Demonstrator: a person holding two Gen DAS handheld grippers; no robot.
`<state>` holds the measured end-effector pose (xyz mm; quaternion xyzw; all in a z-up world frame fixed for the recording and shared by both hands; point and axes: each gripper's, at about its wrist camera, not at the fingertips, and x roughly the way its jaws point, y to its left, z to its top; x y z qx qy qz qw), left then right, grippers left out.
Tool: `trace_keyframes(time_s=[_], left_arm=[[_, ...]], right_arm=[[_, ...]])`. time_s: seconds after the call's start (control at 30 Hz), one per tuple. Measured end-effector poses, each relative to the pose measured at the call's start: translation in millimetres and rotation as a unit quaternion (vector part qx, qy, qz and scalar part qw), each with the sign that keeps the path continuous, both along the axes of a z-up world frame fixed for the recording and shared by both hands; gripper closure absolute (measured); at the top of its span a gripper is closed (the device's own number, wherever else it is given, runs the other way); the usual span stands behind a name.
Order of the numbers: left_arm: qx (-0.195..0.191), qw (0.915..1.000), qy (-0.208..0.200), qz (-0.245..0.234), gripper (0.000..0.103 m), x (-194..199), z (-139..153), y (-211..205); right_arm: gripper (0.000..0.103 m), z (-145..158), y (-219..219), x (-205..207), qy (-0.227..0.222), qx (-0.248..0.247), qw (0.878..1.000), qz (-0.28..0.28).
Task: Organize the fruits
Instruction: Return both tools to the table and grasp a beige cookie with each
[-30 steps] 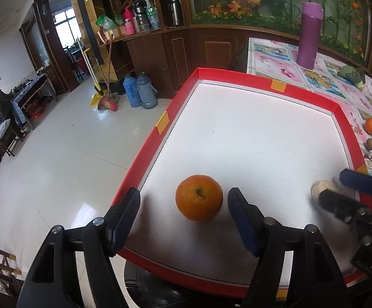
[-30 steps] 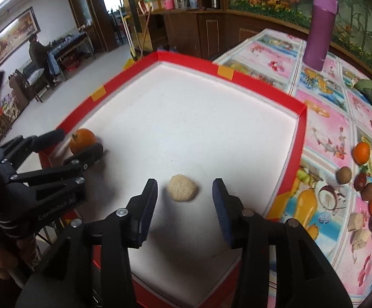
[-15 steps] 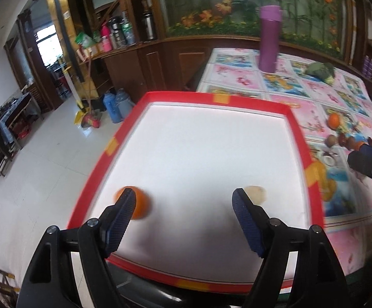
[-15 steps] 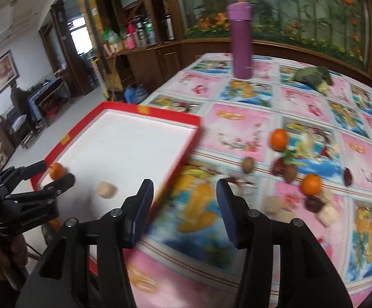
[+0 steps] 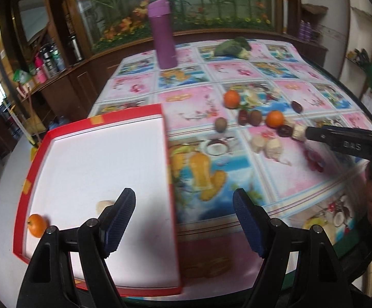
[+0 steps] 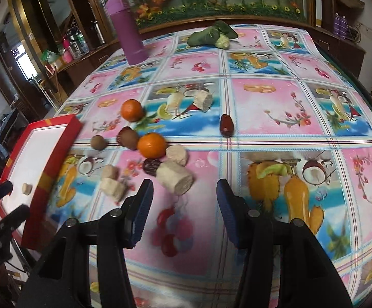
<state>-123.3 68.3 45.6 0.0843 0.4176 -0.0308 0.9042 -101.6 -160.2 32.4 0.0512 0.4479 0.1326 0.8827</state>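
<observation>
A red-rimmed white tray (image 5: pixel 166 154) holds an orange (image 5: pixel 36 225) in its near left corner and a pale beige piece (image 5: pixel 103 204) beside it. My left gripper (image 5: pixel 183 220) hangs open and empty over the tray's right edge. On the patterned tablecloth lie two oranges (image 6: pixel 132 109) (image 6: pixel 151 144), brown kiwis (image 6: pixel 99 142), dark red dates (image 6: pixel 227 129) and several pale cut chunks (image 6: pixel 177 179). My right gripper (image 6: pixel 182 211) is open just in front of the nearest chunk, holding nothing. In the left wrist view the right gripper (image 5: pixel 314 134) reaches in from the right.
A tall purple bottle (image 6: pixel 128 30) stands at the table's far left. A leafy green vegetable (image 6: pixel 211 37) lies at the far middle. A wooden counter with flasks (image 5: pixel 44 61) runs behind the table. The tray (image 6: pixel 53 164) overhangs the table's left side.
Both grippers swung right, away from the tray toward the loose fruit. The orange and beige piece stay in the tray. The right gripper now faces the pale chunks.
</observation>
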Motion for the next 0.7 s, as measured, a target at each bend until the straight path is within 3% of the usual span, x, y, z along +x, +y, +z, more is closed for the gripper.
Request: trace_keyframes(time_s=[0.17, 0.33, 0.5, 0.7], left_arm=[[0.004, 0.9999, 0.012, -0.005, 0.025, 2.7, -2.9, -9.4], [0.000, 0.9998, 0.021, 0.002, 0.025, 6.6, -4.1, -16.9], [-0.010, 0.9988, 0.039, -0.026, 0.025, 15.1, -8.9, -40.5], [-0.033, 0.9952, 0.067, -0.063, 0.025, 27.8, -17.7, -71.9]], right_arm=[[0.050, -9.6, 7.6, 9.3, 0.005, -0.014, 1.000, 0.025], [0.060, -16.9, 12.9, 15.8, 0.000, -0.029, 0.999, 0.037], [0.074, -17.9, 9.7, 18.9, -0.011, -0.033, 0.998, 0.042], [0.074, -16.8, -5.2, 23.4, -0.007, -0.024, 1.000, 0.016]])
